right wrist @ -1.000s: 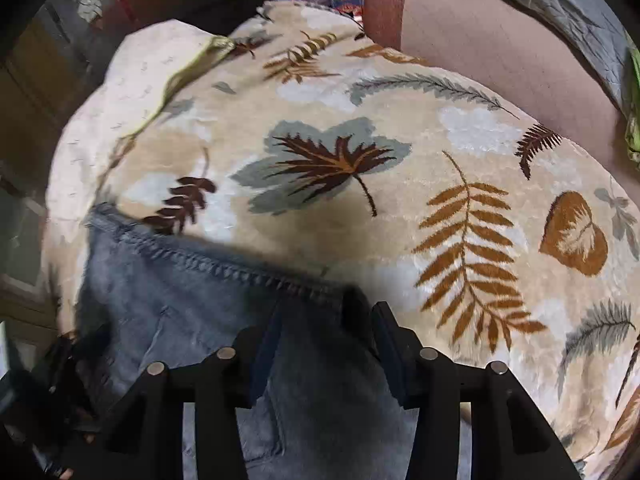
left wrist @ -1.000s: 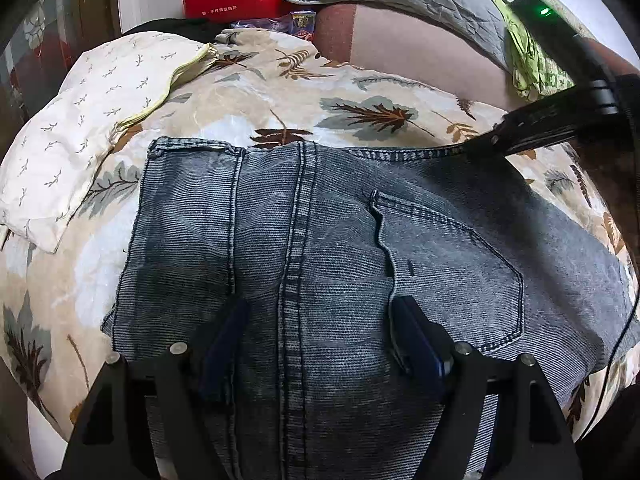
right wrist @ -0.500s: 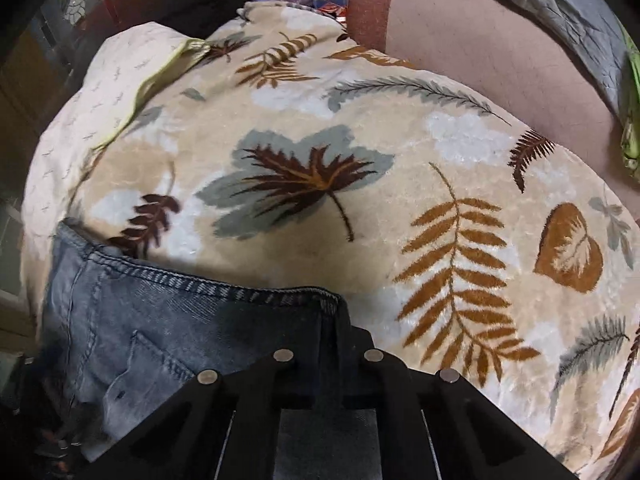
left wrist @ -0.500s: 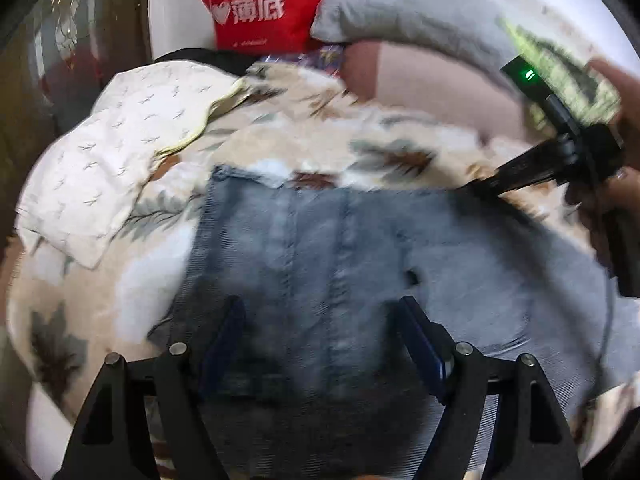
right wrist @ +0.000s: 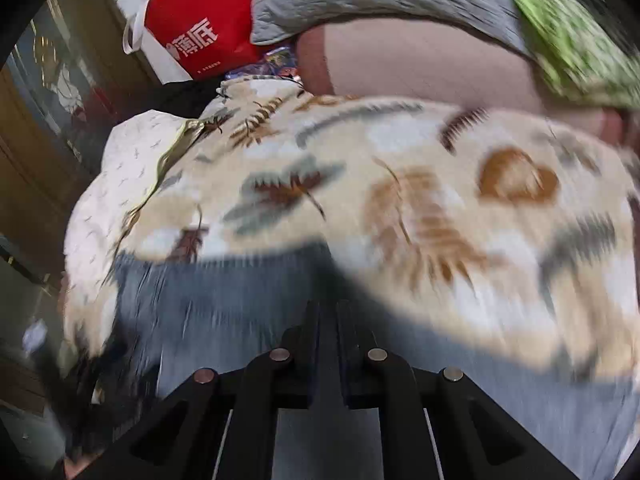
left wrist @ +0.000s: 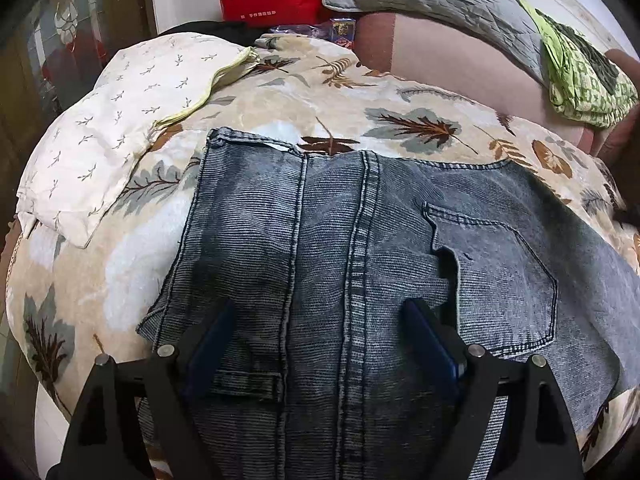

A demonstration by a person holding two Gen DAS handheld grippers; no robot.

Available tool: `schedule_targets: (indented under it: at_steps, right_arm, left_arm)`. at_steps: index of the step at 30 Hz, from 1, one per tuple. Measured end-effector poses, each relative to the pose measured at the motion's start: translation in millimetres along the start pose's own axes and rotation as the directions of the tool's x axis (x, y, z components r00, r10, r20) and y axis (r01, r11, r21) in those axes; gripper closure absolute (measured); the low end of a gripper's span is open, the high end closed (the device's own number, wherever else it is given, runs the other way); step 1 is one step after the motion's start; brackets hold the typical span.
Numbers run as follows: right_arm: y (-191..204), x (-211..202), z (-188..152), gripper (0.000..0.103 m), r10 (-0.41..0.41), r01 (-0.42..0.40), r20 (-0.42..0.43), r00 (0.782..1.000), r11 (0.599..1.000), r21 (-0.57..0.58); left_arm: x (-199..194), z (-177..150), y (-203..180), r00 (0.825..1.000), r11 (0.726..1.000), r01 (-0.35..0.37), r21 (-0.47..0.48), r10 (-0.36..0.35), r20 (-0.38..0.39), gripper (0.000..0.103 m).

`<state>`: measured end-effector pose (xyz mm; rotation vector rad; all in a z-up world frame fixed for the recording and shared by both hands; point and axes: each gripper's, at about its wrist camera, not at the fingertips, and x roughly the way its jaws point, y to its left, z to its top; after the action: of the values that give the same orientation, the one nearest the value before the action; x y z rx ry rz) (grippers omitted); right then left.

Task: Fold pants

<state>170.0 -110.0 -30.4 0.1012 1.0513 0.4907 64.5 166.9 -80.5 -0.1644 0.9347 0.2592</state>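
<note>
Blurring right view; right gripper (right wrist: 327, 312) jaws closed, pants (right wrist: 224, 300) grip unclear.

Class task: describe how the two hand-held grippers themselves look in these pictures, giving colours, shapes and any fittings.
The left hand-held gripper has matte black angular fingers with cut-out openings, dark blue pads on the inner faces, and round silver screw heads. The right hand-held gripper has the same black frame and silver screws; its pad colour is unclear.

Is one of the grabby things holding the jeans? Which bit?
The right hand-held gripper is shut on the jeans, apparently at their top edge, though it's blurry. The left hand-held gripper is open, holding nothing.
</note>
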Motion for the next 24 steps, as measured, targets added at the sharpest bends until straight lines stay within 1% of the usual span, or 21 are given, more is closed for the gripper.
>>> schedule_targets:
  at_steps: [1, 2, 3, 5, 6, 8, 10, 11, 12, 13, 15, 16, 17, 18, 19, 20, 21, 23, 24]
  right_arm:
    - [-10.9, -3.9, -11.4, 0.093, 0.012, -0.011, -0.013, 1.0, 1.0, 0.029]
    - [-29.4, -10.1, -27.3, 0.093, 0.005, -0.003, -0.033, 0.999, 0.998, 0.065]
    - [-41.3, -14.7, -35.6, 0.093, -0.01, 0.013, -0.036, 0.999, 0.996, 0.086]
    - [-78.9, -23.9, -51.1, 0.093, -0.036, 0.043, -0.046, 0.998, 0.985, 0.167]
    - [-100.9, -30.4, -57.5, 0.093, -0.061, 0.07, -0.048, 0.997, 0.974, 0.217]
    - [-145.3, -49.4, -67.2, 0.093, -0.153, 0.162, -0.054, 0.987, 0.945, 0.284]
    - [-180.1, -64.0, -75.4, 0.093, -0.19, 0.204, -0.076, 0.979, 0.917, 0.342]
    - [-199.1, -76.6, -79.6, 0.093, -0.255, 0.262, -0.07, 0.965, 0.895, 0.36]
    - [-217.8, -88.8, -82.1, 0.093, -0.317, 0.317, -0.063, 0.946, 0.873, 0.37]
    - [-233.1, -97.3, -85.4, 0.093, -0.348, 0.345, -0.063, 0.935, 0.855, 0.386]
    - [-264.9, -102.8, -89.7, 0.093, -0.356, 0.356, -0.084, 0.931, 0.83, 0.429]
    - [-276.3, -100.2, -90.5, 0.093, -0.353, 0.36, -0.1, 0.93, 0.824, 0.437]
    - [-283.9, -93.4, -90.0, 0.093, -0.343, 0.367, -0.134, 0.93, 0.826, 0.428]
    - [-287.9, -86.9, -89.7, 0.093, -0.322, 0.353, -0.147, 0.935, 0.834, 0.424]
    - [-289.2, -83.3, -87.4, 0.093, -0.299, 0.325, -0.13, 0.945, 0.846, 0.422]
    - [-288.5, -81.0, -84.8, 0.093, -0.294, 0.317, -0.121, 0.948, 0.855, 0.411]
    - [-288.4, -80.1, -82.7, 0.093, -0.295, 0.315, -0.111, 0.949, 0.859, 0.403]
    - [-288.9, -79.4, -76.9, 0.093, -0.273, 0.281, -0.08, 0.959, 0.87, 0.405]
    - [-288.0, -79.7, -73.9, 0.094, -0.283, 0.288, -0.073, 0.956, 0.87, 0.4]
  left_arm:
    - [-1.0, -0.4, 0.7, 1.0, 1.0, -0.002, -0.005, 0.002, 0.002, 0.016]
    - [-2.0, -0.9, 0.7, 1.0, 1.0, -0.005, -0.007, 0.005, 0.003, 0.016]
    - [-2.1, -1.3, 0.1, 1.0, 1.0, -0.01, -0.007, 0.01, 0.005, 0.016]
    - [-2.2, -2.7, -1.1, 1.0, 1.0, -0.019, -0.004, 0.019, 0.01, 0.016]
    - [-2.7, -3.1, -1.3, 1.0, 1.0, -0.022, -0.004, 0.022, 0.013, 0.016]
    - [-4.0, -3.6, -2.2, 0.999, 1.0, -0.03, -0.005, 0.03, 0.015, 0.016]
    - [-10.3, -2.7, -4.3, 0.998, 0.999, -0.052, 0.004, 0.052, 0.029, 0.016]
    - [-16.6, -1.4, -6.4, 0.997, 0.998, -0.063, 0.006, 0.063, 0.048, 0.016]
    - [-23.9, 0.6, -9.6, 0.996, 0.998, -0.057, 0.01, 0.056, 0.069, 0.016]
    - [-30.0, 2.3, -12.8, 0.995, 0.999, -0.043, 0.015, 0.042, 0.088, 0.016]
    - [-40.9, 5.5, -25.4, 0.992, 0.999, -0.009, 0.046, 0.003, 0.126, 0.016]
    - [-41.0, 6.3, -30.5, 0.992, 0.998, 0.003, 0.065, -0.012, 0.126, 0.016]
    - [-36.7, 6.0, -38.5, 0.994, 0.995, 0.002, 0.099, -0.013, 0.112, 0.016]
    - [-28.5, 4.2, -45.2, 0.996, 0.991, -0.016, 0.133, 0.005, 0.086, 0.016]
    - [-20.2, 2.7, -48.5, 0.998, 0.988, -0.03, 0.151, 0.021, 0.058, 0.016]
    - [-10.6, -0.1, -48.5, 0.999, 0.987, -0.039, 0.154, 0.035, 0.025, 0.016]
    - [-5.0, -2.3, -46.4, 0.999, 0.989, -0.033, 0.143, 0.032, 0.005, 0.016]
    - [-1.6, -3.8, -38.8, 1.0, 0.994, -0.003, 0.11, 0.002, 0.002, 0.014]
    - [-1.7, -2.9, -37.7, 1.0, 0.994, 0.0, 0.108, -0.001, 0.002, 0.014]
